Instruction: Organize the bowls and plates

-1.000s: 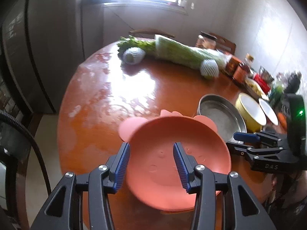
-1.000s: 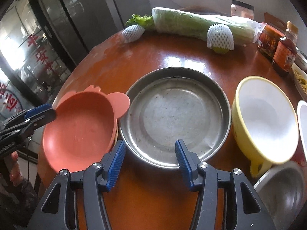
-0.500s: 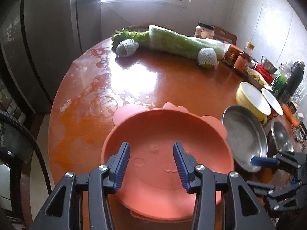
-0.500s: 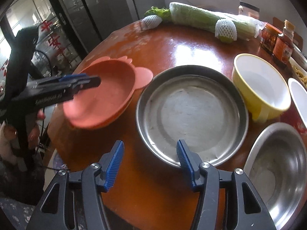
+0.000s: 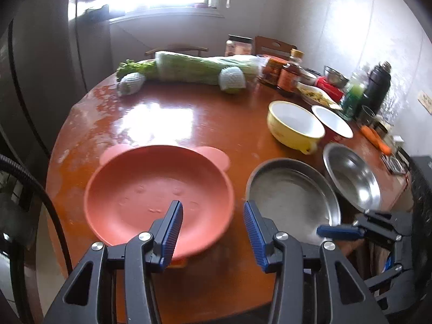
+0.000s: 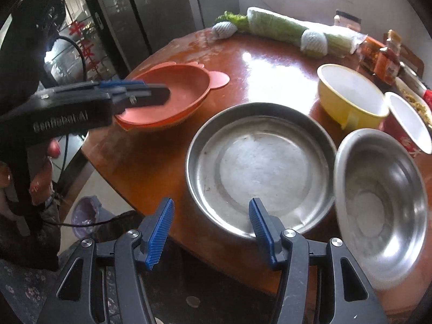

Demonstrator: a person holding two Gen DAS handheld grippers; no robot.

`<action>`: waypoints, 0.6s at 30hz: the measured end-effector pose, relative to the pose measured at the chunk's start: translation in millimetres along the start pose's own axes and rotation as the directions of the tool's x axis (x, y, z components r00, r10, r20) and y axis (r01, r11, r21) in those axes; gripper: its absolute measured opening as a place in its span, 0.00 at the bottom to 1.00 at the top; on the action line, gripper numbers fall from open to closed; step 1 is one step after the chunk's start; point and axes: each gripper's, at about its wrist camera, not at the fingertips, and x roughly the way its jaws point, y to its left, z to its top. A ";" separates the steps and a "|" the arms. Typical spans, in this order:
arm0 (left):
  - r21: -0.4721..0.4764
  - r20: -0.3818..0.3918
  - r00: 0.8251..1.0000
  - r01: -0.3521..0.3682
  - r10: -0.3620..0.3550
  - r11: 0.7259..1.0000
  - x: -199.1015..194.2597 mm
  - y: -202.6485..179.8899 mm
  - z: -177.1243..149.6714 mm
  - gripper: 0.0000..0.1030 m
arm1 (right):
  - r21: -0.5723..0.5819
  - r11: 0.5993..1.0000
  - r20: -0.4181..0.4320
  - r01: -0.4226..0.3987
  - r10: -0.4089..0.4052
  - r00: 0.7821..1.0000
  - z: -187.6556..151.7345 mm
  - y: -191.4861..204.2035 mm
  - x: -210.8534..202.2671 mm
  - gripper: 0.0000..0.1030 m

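Observation:
An orange plate with bear ears (image 5: 159, 191) (image 6: 172, 91) sits on the round wooden table (image 5: 205, 124) at its near left. My left gripper (image 5: 213, 226) is open and empty just above the plate's near rim; it also shows in the right wrist view (image 6: 145, 91). A flat steel plate (image 5: 291, 197) (image 6: 259, 167) lies to the right of the orange plate. My right gripper (image 6: 210, 224) is open and empty at the steel plate's near rim; it also shows in the left wrist view (image 5: 337, 232). A steel bowl (image 6: 380, 202), a yellow bowl (image 6: 351, 94) and a white bowl (image 6: 410, 121) stand further right.
A long cabbage (image 5: 199, 67) and two netted fruits (image 5: 232, 81) lie at the table's far side. Jars, bottles and a carrot (image 5: 375, 137) crowd the right edge. A dark fridge (image 6: 151, 8) stands to the left. A bin bag (image 6: 86, 213) is on the floor.
Both grippers have pulled back toward the table's near edge. The orange plate now rests on the table, further from my left gripper's fingers. The steel bowl has come into full view.

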 end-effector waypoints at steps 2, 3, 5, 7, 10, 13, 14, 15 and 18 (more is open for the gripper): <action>0.007 0.000 1.000 0.004 -0.004 1.000 -1.0 -9.5 -3.1 0.46 | 0.004 1.000 0.031 0.022 -0.022 0.999 -5.1 -0.1 -8.8 0.58; 0.011 -0.001 1.000 0.004 -0.004 1.000 -1.2 -14.5 -3.9 0.46 | 0.018 0.999 0.055 0.038 -0.039 0.998 -7.3 -2.7 -16.1 0.58; 0.012 0.002 1.000 0.005 -0.005 1.000 -2.0 -20.8 -6.3 0.46 | 0.054 0.997 0.096 0.053 -0.058 0.994 -11.8 -8.9 -28.8 0.58; 0.015 0.007 1.000 0.007 -0.007 1.000 -2.6 -27.9 -9.8 0.46 | 0.103 0.992 0.119 0.075 -0.087 0.989 -18.3 -16.6 -39.6 0.65; 0.025 -0.006 1.000 0.015 -0.015 1.000 1.1 -36.9 -15.4 0.46 | 0.163 0.984 0.124 0.065 -0.085 0.989 -28.5 -24.0 -43.4 0.67; 0.020 -0.024 0.999 0.023 -0.022 1.000 8.3 -41.2 -19.2 0.46 | 0.207 0.977 0.121 0.057 -0.083 0.989 -34.5 -29.3 -39.5 0.67; 0.017 -0.030 0.999 0.022 -0.021 1.000 10.1 -41.8 -20.3 0.46 | 0.217 0.975 0.121 0.053 -0.080 0.989 -35.9 -31.3 -38.0 0.67; 0.016 -0.035 0.999 0.026 -0.026 1.000 12.2 -42.6 -21.0 0.46 | 0.225 0.973 0.118 0.044 -0.072 0.990 -35.7 -32.7 -34.5 0.67; 0.015 -0.042 0.999 0.026 -0.025 1.000 16.3 -43.9 -21.9 0.46 | 0.235 0.971 0.134 0.049 -0.082 0.988 -34.4 -35.1 -30.3 0.67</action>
